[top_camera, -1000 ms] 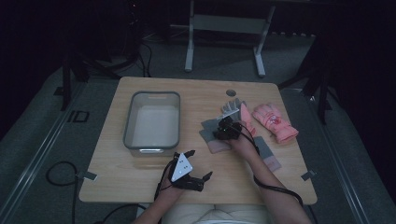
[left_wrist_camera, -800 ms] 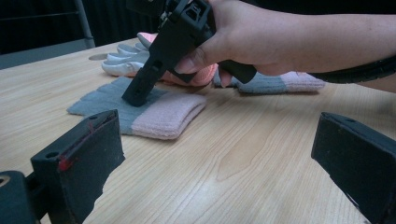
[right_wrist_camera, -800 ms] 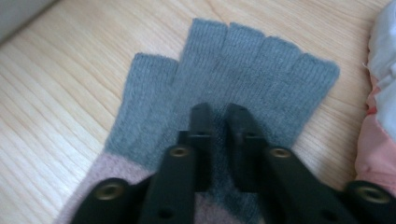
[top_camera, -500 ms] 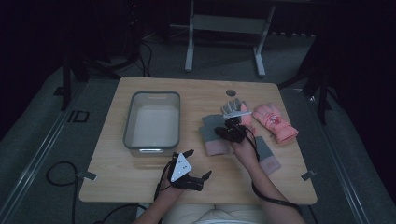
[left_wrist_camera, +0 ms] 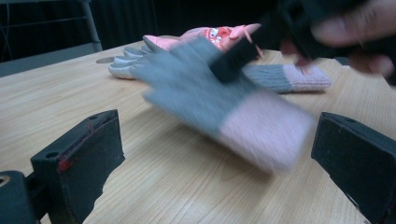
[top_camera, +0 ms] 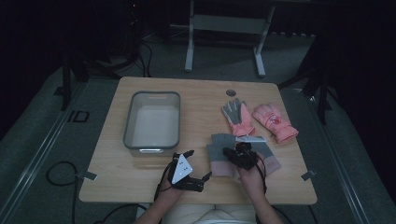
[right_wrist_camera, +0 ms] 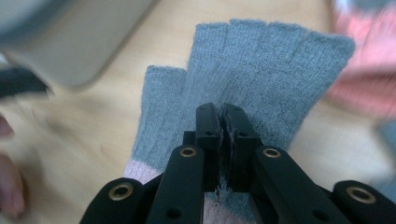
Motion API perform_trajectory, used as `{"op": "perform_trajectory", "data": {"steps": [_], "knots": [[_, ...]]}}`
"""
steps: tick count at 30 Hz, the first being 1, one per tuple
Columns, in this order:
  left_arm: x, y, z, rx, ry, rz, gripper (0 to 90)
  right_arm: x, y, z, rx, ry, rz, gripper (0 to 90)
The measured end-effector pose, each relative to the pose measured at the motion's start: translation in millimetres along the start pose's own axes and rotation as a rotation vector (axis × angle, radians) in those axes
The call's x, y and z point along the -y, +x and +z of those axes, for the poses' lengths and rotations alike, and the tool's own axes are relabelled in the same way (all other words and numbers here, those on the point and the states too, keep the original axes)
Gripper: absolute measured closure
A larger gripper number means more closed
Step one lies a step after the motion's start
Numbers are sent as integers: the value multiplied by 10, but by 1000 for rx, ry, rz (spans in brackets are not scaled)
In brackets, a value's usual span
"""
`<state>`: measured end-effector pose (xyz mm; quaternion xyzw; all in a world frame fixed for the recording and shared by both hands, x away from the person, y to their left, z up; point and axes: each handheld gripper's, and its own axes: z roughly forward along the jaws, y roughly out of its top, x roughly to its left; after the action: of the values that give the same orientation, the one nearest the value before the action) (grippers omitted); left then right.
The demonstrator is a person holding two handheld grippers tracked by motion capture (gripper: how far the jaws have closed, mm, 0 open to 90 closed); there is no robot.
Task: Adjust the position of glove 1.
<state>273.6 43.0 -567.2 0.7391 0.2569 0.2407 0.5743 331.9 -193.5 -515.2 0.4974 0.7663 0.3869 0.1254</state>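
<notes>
A grey fingerless glove with a pink cuff [top_camera: 218, 154] hangs blurred just above the table [left_wrist_camera: 210, 98], pinched at mid-palm by my right gripper [top_camera: 240, 156]. In the right gripper view the jaws are shut tight on the grey knit [right_wrist_camera: 261, 60], and the gripper [right_wrist_camera: 220, 112] points toward the glove's finger stubs. Its matching glove [top_camera: 271, 162] lies flat behind it [left_wrist_camera: 289, 77]. My left gripper [top_camera: 187, 175] rests near the front edge, open wide [left_wrist_camera: 219, 133], facing the lifted glove with nothing between its jaws.
A grey empty tray [top_camera: 152, 100] stands left of centre. Two pink winter gloves lie at the back right, one grey palm up [top_camera: 237, 116], one pink side up [top_camera: 275, 122]. A round hole [top_camera: 230, 93] is near the table's far edge.
My right gripper has drawn back toward the near edge, pulling the grey fingerless glove with it away from the pink gloves. The left gripper has stayed put.
</notes>
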Motion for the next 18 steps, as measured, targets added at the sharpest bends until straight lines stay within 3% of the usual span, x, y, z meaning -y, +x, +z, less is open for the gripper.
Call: {"op": "perform_trajectory", "data": {"steps": [4, 7, 10, 13, 15, 18], "knots": [[1, 6, 0, 2, -2, -8, 14, 239, -52, 112, 12, 71, 25, 858], [0, 7, 3, 2, 1, -8, 14, 326, -93, 140, 18, 69, 45, 857], [-1, 8, 5, 3, 1, -10, 14, 323, -82, 127, 23, 66, 37, 805], [-1, 13, 3, 5, 2, -12, 14, 255, -98, 24, 20, 30, 22, 756], [0, 12, 3, 6, 1, -11, 14, 178, -193, -67, 6, 8, 18, 718], [-1, 12, 4, 7, 2, -10, 14, 76, -391, -193, 38, -19, -48, 677]]}}
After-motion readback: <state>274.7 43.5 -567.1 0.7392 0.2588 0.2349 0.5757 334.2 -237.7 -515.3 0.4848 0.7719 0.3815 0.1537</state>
